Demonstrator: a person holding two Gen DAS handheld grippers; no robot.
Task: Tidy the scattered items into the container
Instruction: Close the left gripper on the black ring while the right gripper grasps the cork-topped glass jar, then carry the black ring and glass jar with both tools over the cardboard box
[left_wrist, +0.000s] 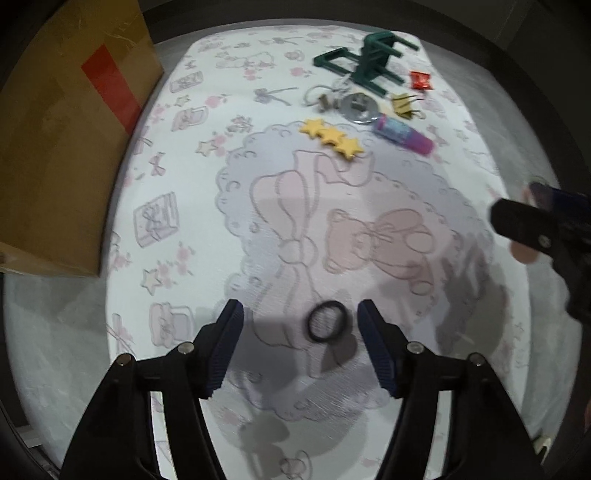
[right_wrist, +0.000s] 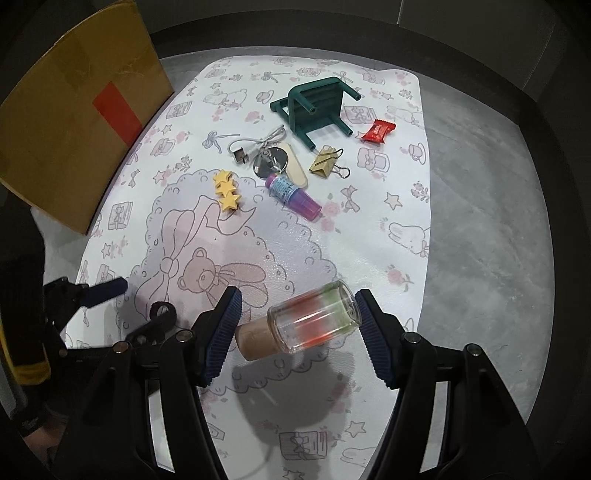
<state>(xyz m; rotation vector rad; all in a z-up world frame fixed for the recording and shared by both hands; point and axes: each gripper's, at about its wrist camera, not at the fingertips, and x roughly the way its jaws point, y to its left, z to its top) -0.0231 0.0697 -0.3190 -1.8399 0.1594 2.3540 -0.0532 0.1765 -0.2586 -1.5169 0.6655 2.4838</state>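
Grippers both spread wide: left gripper (left_wrist: 299, 314) brackets black hair tie (left_wrist: 327, 320); right gripper (right_wrist: 297, 306) flanks glass jar (right_wrist: 306, 321), right finger (right_wrist: 373, 332) touching.

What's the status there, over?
Left gripper open around small black rubber ring. Right gripper open around lying clear glass jar. Brown cardboard box far left; path unobstructed.
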